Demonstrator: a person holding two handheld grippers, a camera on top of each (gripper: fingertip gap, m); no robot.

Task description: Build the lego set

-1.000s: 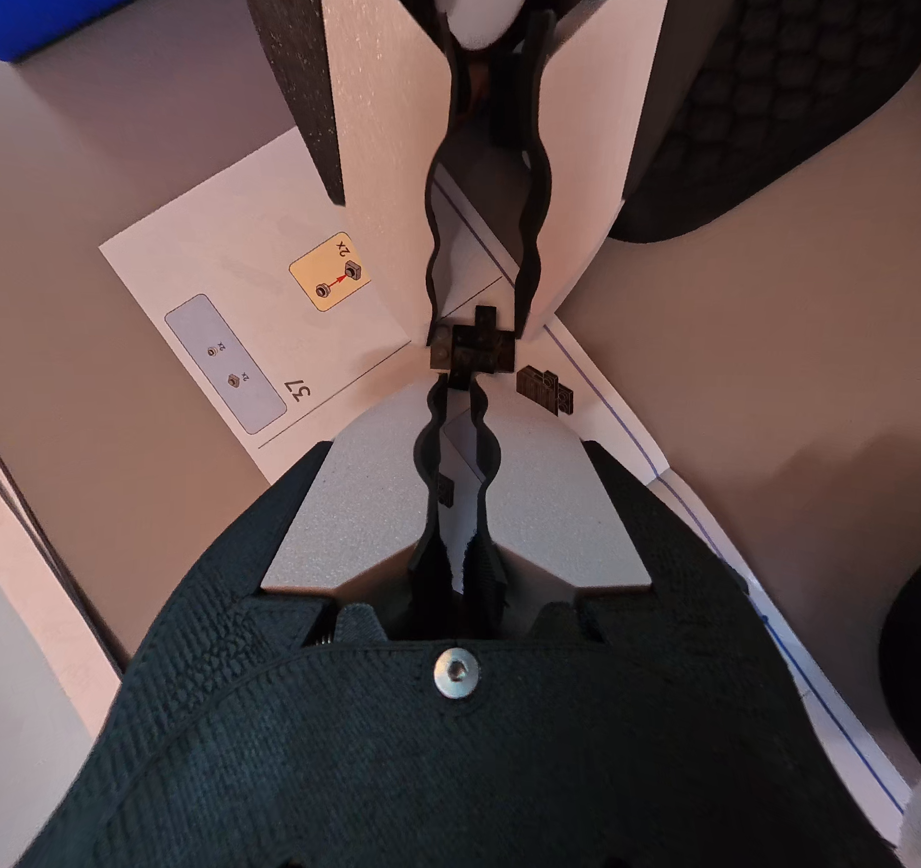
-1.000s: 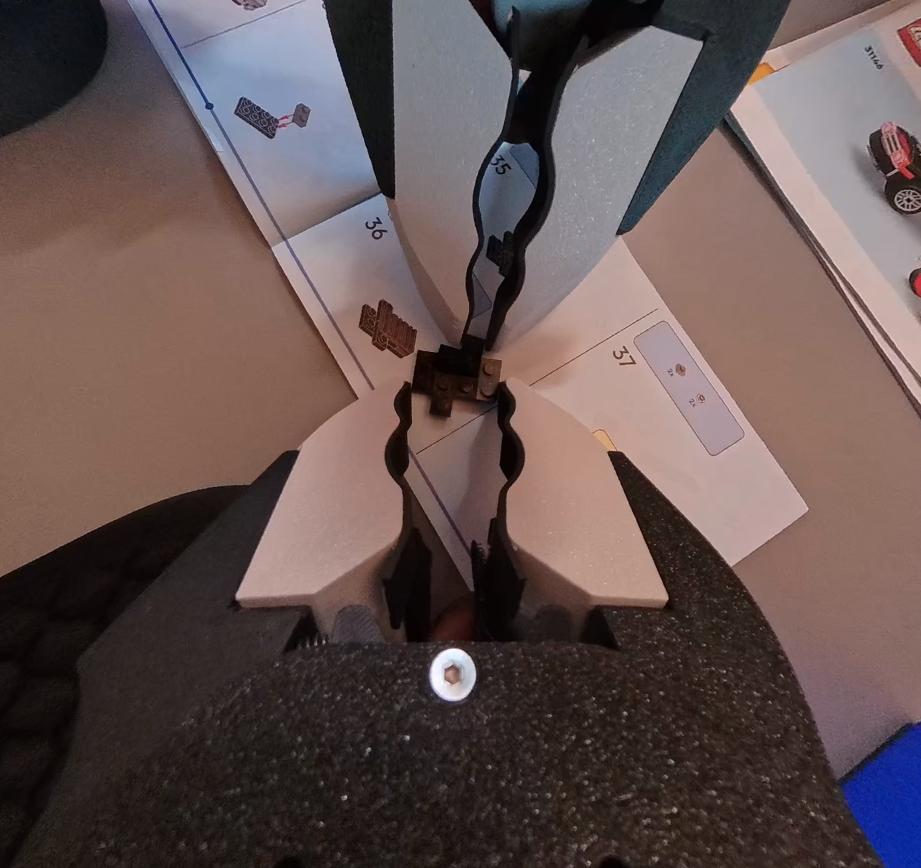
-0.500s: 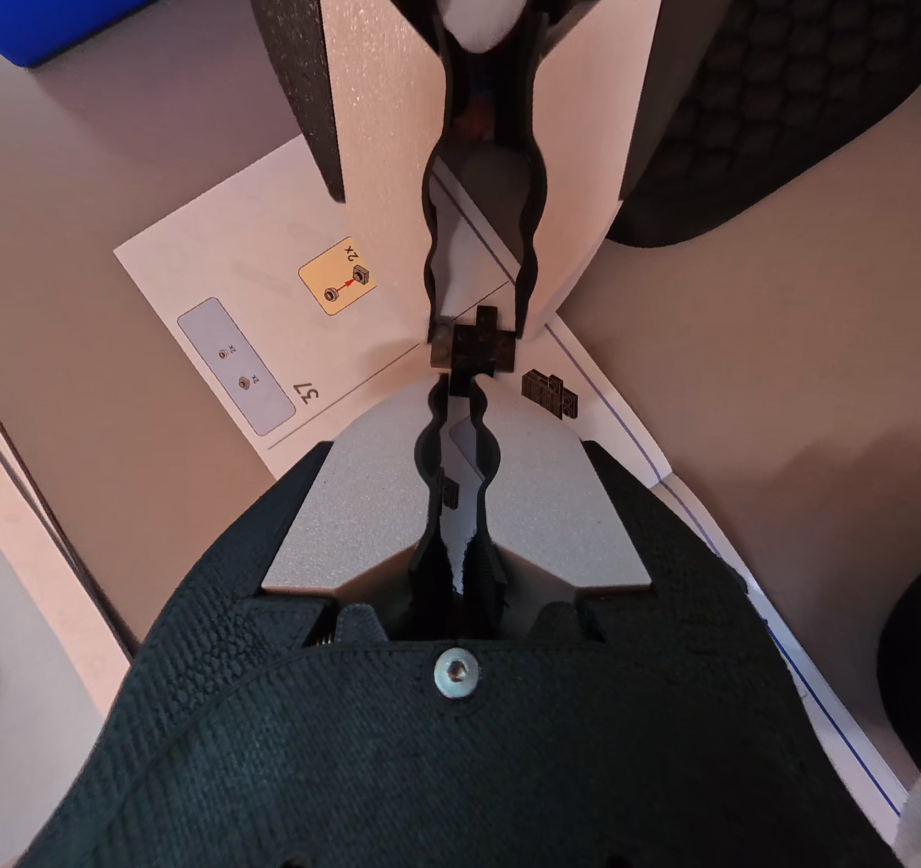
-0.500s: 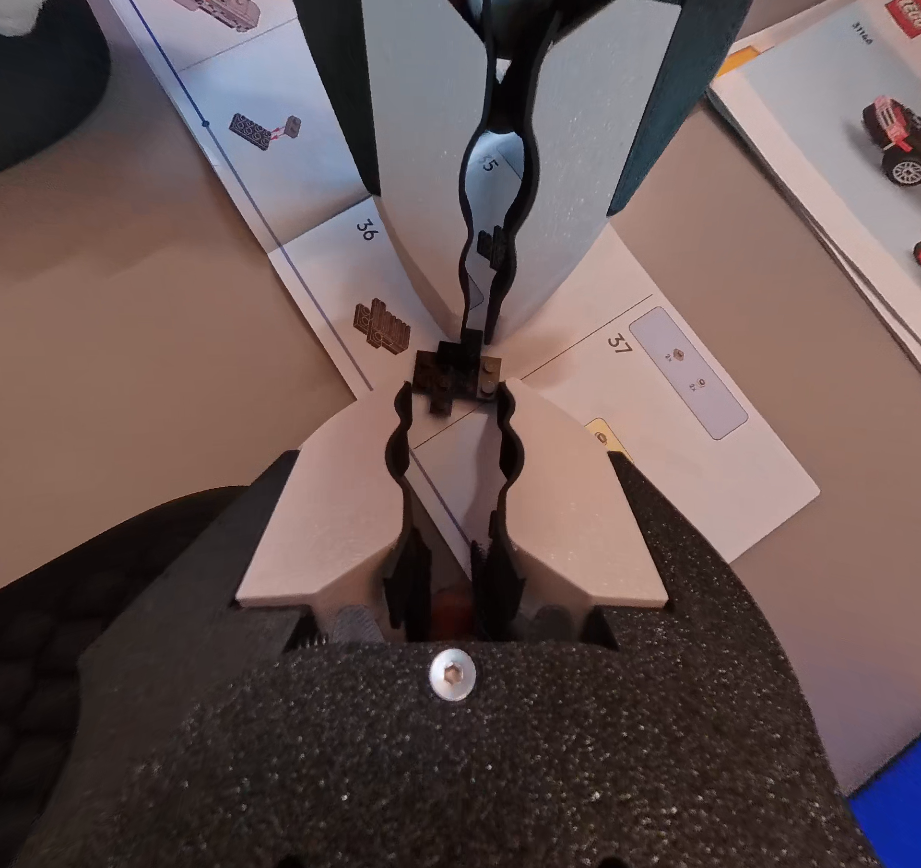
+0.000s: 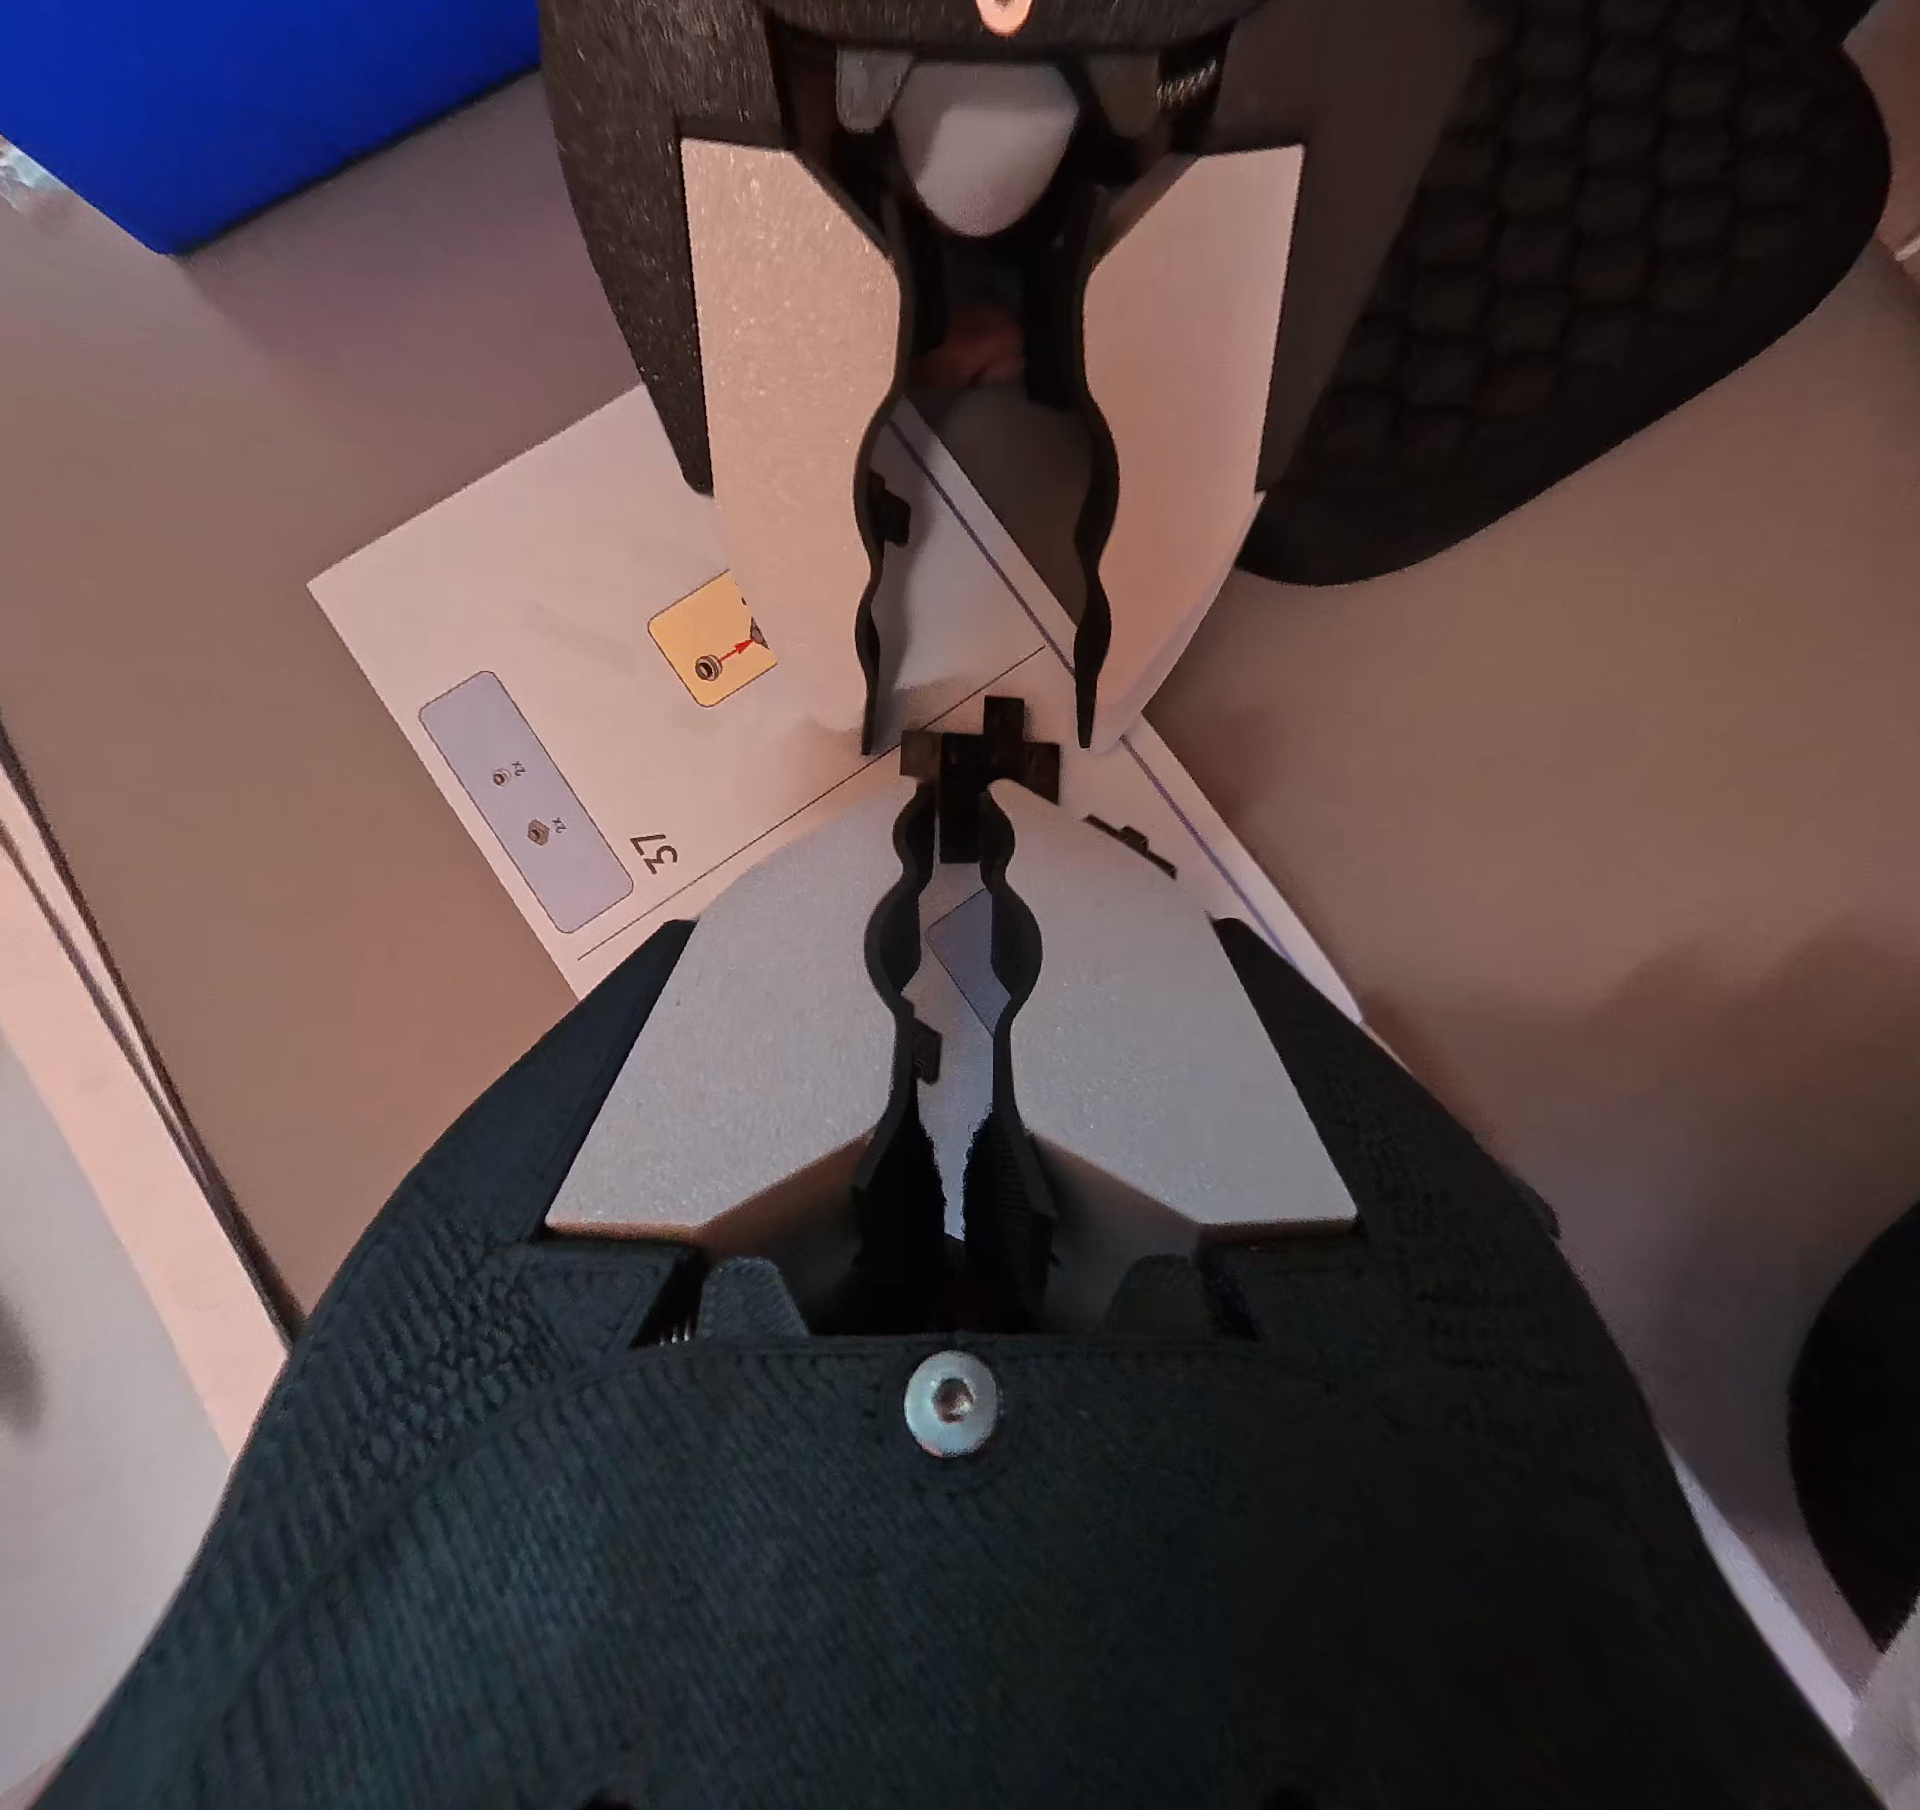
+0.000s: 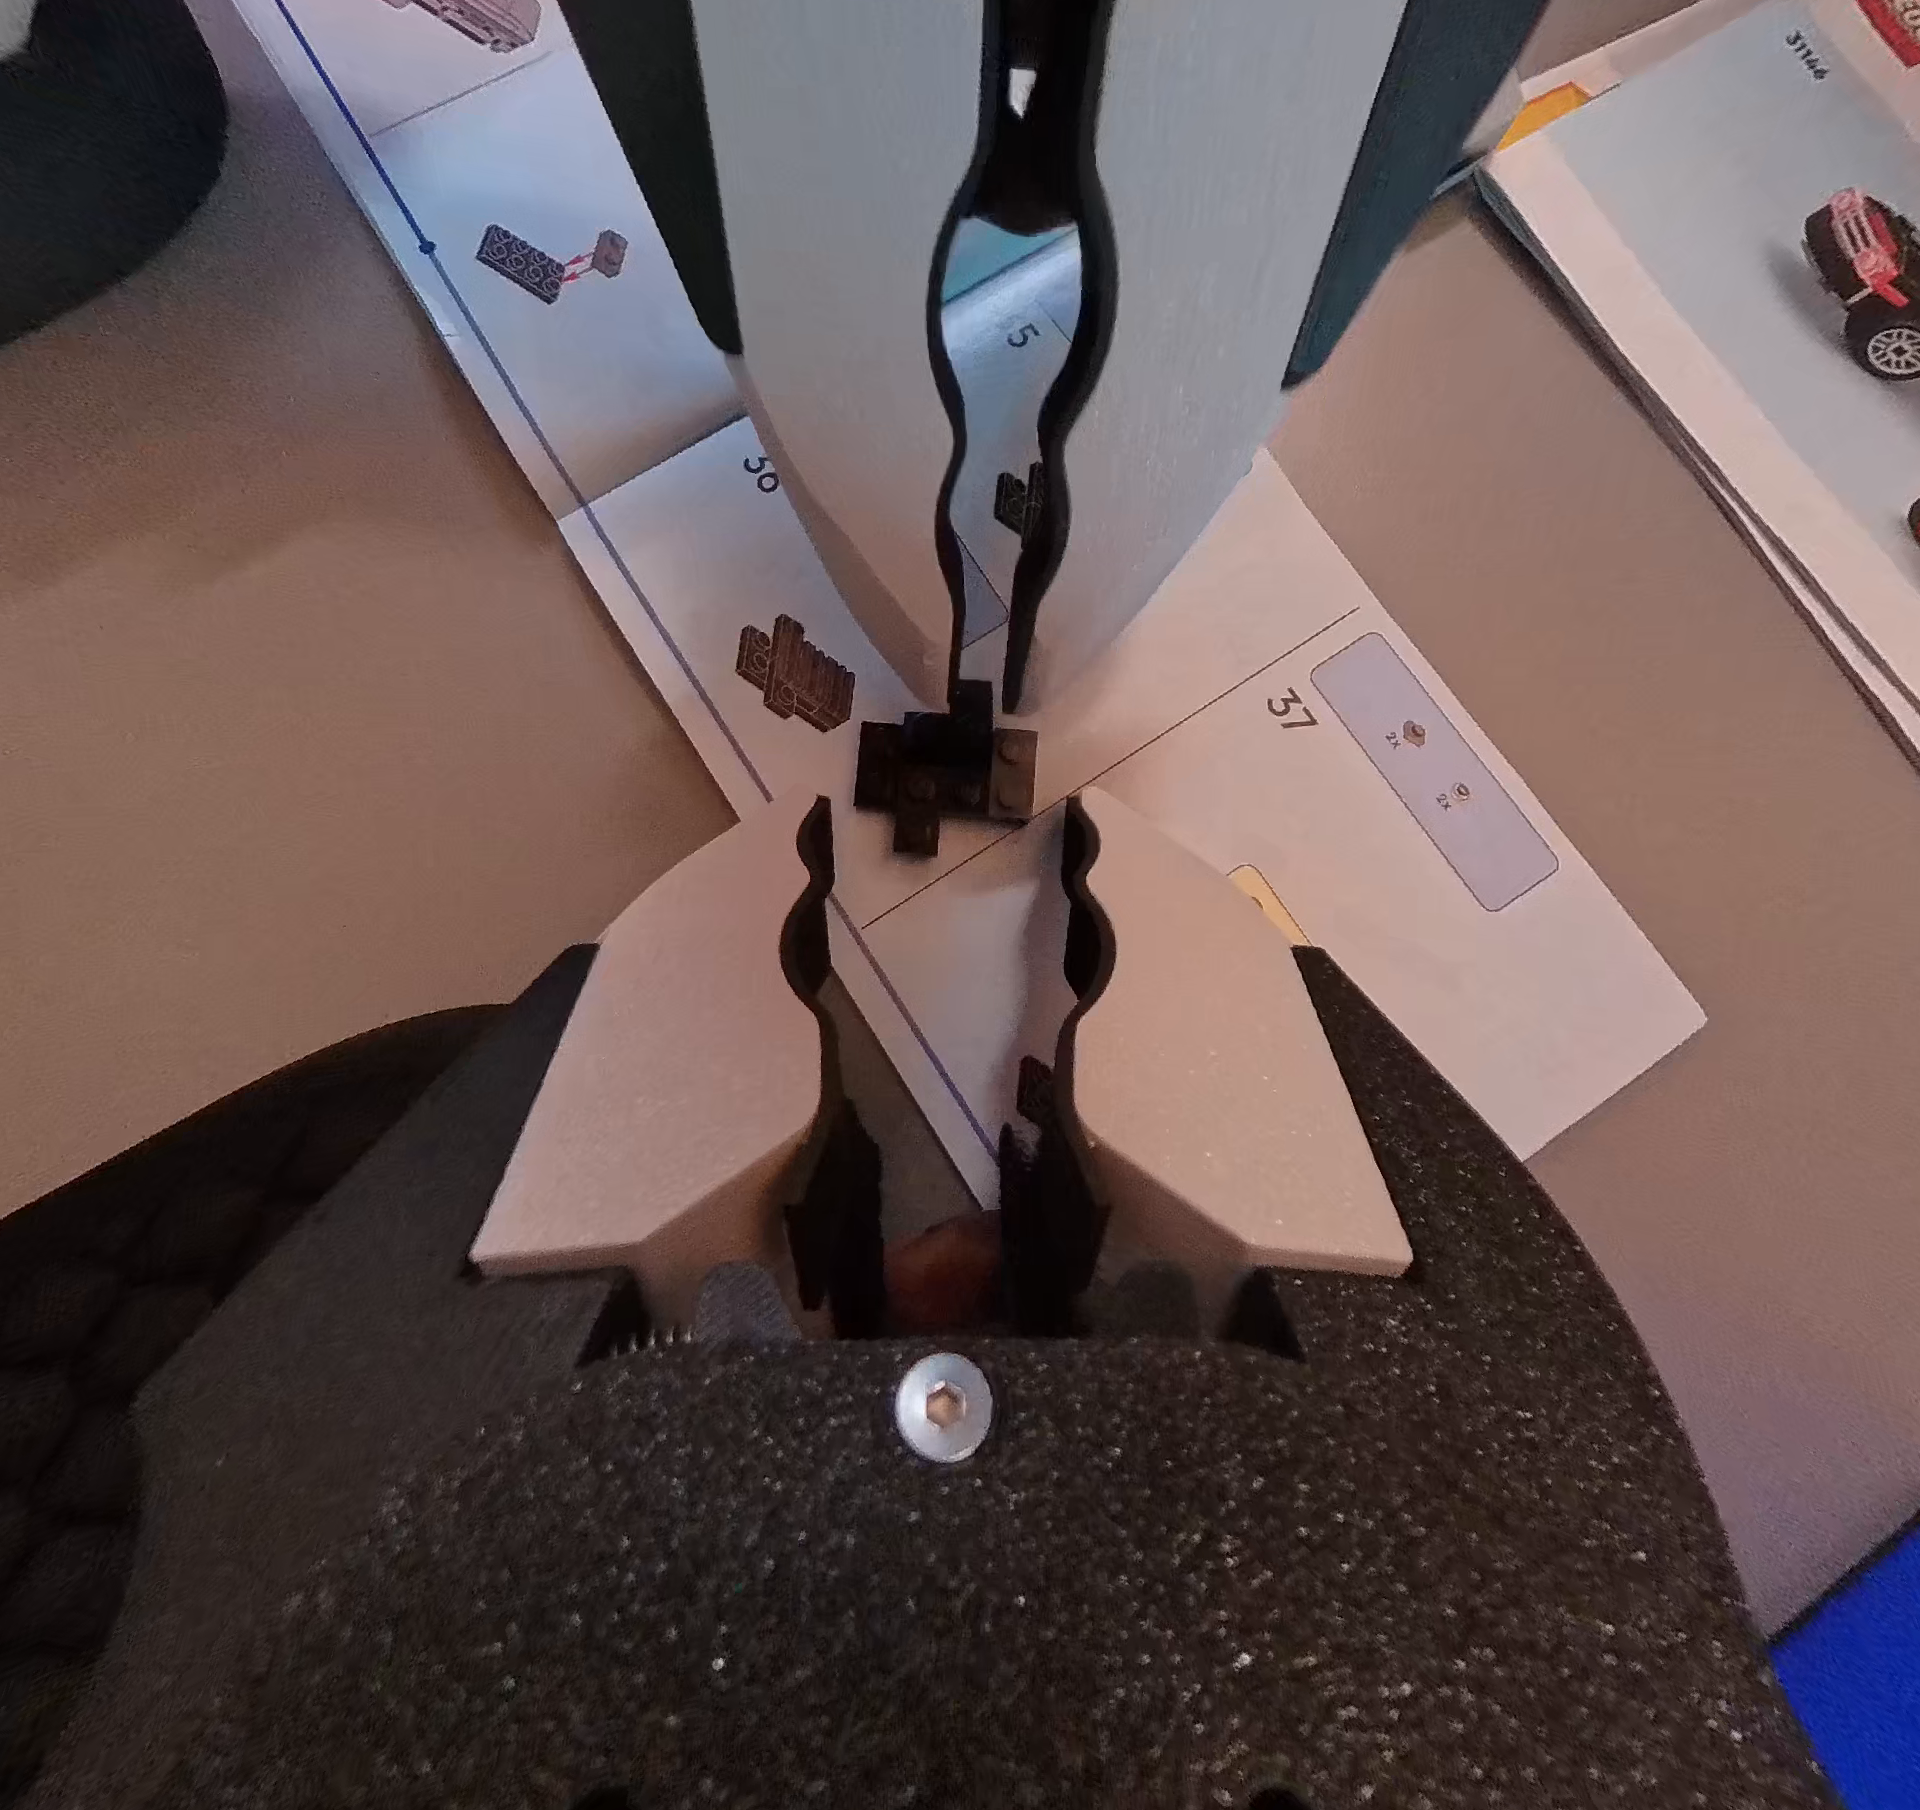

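The black lego assembly (image 5: 977,773) sat mid-frame above the instruction booklet (image 5: 582,617), pinched only by the left gripper (image 5: 954,804). The right gripper (image 6: 940,810) had just let go and backed off, fingers spread, so that brick likely seated. Both grippers met tip-to-tip, angled downward.

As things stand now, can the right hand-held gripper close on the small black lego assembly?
Probably yes. The right hand-held gripper is open just short of the small black lego assembly, nothing between them; the left hand-held gripper pinches its far end.
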